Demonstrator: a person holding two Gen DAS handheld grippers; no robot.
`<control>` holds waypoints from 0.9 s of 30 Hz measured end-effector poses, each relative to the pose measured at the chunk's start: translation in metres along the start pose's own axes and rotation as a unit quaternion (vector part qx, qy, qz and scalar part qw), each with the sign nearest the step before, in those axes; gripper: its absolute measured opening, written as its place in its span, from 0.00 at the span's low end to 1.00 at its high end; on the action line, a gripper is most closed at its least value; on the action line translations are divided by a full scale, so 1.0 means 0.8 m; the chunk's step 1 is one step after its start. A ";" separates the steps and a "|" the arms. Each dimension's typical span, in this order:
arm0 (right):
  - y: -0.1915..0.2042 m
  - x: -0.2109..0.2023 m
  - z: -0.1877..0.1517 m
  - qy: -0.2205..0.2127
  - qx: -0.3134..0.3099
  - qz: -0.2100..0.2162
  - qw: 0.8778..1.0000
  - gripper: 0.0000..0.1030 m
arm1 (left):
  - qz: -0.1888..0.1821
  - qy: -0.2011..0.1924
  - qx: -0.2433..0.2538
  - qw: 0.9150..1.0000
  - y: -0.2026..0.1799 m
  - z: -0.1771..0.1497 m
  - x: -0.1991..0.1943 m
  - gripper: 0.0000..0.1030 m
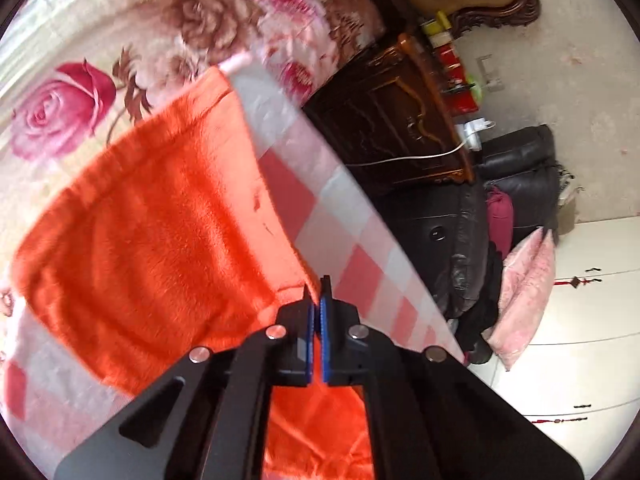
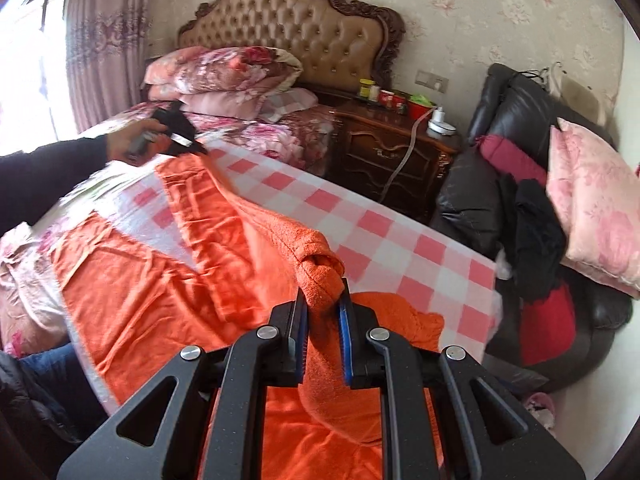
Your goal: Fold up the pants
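Note:
The orange fleece pants (image 1: 140,220) lie spread on a pink-and-white checked sheet (image 1: 360,272) on the bed. My left gripper (image 1: 319,296) is shut on a thin edge of the pants and lifts it. In the right wrist view my right gripper (image 2: 323,304) is shut on a bunched hem of the pants (image 2: 316,276), held above the sheet (image 2: 400,240). The lifted edge runs from it to the left gripper (image 2: 180,136), held in a hand at the far end. More of the pants (image 2: 140,260) lies flat below.
A floral blanket (image 1: 80,92) covers the bed, with pillows (image 2: 224,76) at the headboard (image 2: 296,20). A dark nightstand (image 2: 392,160) with jars and a cable stands beside the bed. A black leather chair (image 2: 520,152) holds cushions and clothes.

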State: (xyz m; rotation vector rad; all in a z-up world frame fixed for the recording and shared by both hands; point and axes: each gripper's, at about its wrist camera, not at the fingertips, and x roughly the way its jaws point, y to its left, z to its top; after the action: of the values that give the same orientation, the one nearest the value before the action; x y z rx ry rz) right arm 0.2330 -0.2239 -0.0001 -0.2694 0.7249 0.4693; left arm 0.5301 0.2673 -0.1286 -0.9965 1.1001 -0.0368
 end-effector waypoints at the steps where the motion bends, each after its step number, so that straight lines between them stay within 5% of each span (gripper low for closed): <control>1: -0.007 0.005 0.001 0.000 0.005 -0.007 1.000 0.13 | -0.010 -0.010 0.004 1.000 -0.002 -0.006 -0.022 0.02; 5: -0.028 0.014 -0.004 0.003 0.026 -0.037 0.999 0.13 | -0.056 -0.046 0.027 0.997 0.009 -0.082 -0.134 0.02; 9: -0.013 -0.031 -0.050 -0.016 0.046 -0.022 0.999 0.13 | -0.064 -0.073 0.059 0.994 0.079 -0.234 -0.226 0.02; 14: -0.004 -0.050 -0.171 0.023 0.144 0.000 0.989 0.14 | -0.043 -0.059 0.023 0.997 0.203 -0.400 -0.235 0.02; 20: -0.007 -0.038 -0.274 0.073 0.327 0.057 0.941 0.31 | -0.030 -0.063 0.004 0.998 0.246 -0.440 -0.212 0.02; 21: -0.006 -0.043 -0.277 0.071 0.340 0.058 0.936 0.43 | -0.031 -0.060 0.005 0.998 0.243 -0.436 -0.210 0.02; 22: -0.007 -0.050 -0.281 0.064 0.356 0.062 0.930 0.68 | -0.031 -0.059 0.006 0.998 0.242 -0.436 -0.207 0.02; 24: -0.019 -0.069 -0.295 0.033 0.422 0.081 0.902 0.85 | -0.037 -0.056 0.004 0.998 0.244 -0.434 -0.205 0.02; 27: -0.030 -0.087 -0.322 0.018 0.502 0.081 0.861 0.86 | -0.044 -0.052 -0.001 0.998 0.247 -0.435 -0.200 0.02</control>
State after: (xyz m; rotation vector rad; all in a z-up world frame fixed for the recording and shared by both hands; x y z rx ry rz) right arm 0.0529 -0.3677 -0.1358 0.7763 0.9430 0.1913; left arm 0.1037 0.2331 -0.1783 -1.0366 0.9620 -0.0547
